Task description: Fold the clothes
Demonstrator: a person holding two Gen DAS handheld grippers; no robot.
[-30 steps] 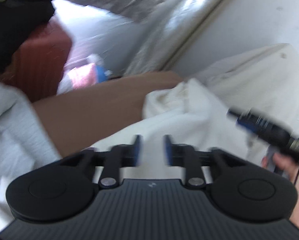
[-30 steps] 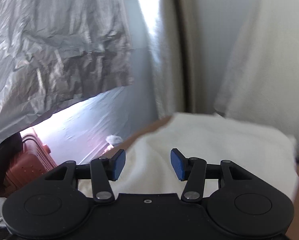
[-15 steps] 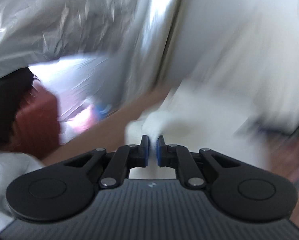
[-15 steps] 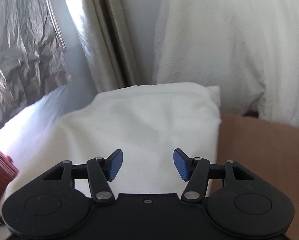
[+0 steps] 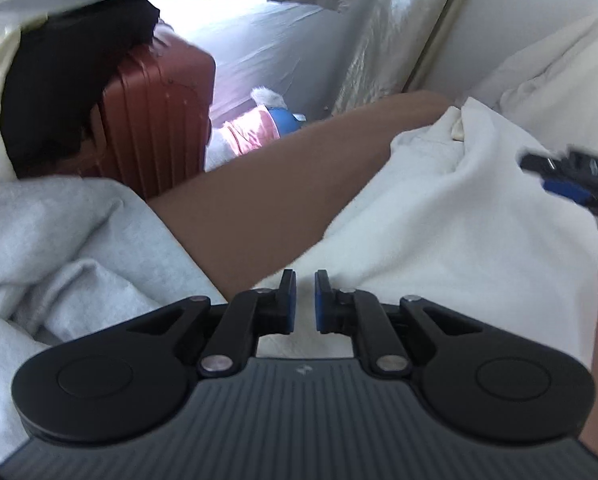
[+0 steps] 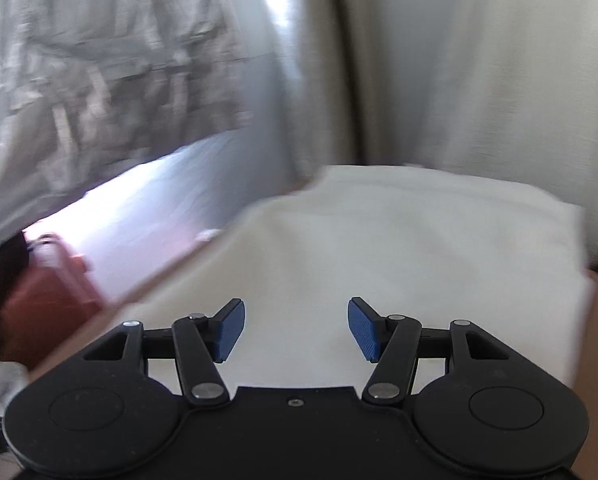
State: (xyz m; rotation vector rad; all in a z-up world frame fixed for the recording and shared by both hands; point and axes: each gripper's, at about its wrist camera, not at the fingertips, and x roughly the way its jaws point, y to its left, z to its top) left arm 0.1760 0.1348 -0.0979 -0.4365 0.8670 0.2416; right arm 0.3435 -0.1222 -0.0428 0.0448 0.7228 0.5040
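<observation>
Jaws of the left gripper (image 5: pixel 302 298) were recorded nearly closed, a narrow slit left between the blue pads (image 5: pixel 288 300), with no cloth seen pinched between them. Jaws of the right gripper (image 6: pixel 295 330) were recorded wide apart, nothing held between them.

A white garment (image 5: pixel 451 236) was observed lying on the brown surface (image 5: pixel 267 196); whether this was a table or a bed could not be told. In the left wrist view the near edge of the garment lay just beyond the left pads, and its far end was bunched into a raised peak. The right gripper (image 5: pixel 571 182) was seen blurred at the right edge of that view, above the garment.

In the right wrist view the white garment (image 6: pixel 399 248) filled the area ahead of and beneath the open jaws, with a flat top and a folded right edge. The view was motion-blurred.

A grey garment (image 5: pixel 59 248) was noted crumpled at the left of the left wrist view, apart from the white one. Also noted: 1 red suitcase (image 5: pixel 155 120) beyond the brown surface, and silver foil sheeting (image 6: pixel 99 80) behind.
</observation>
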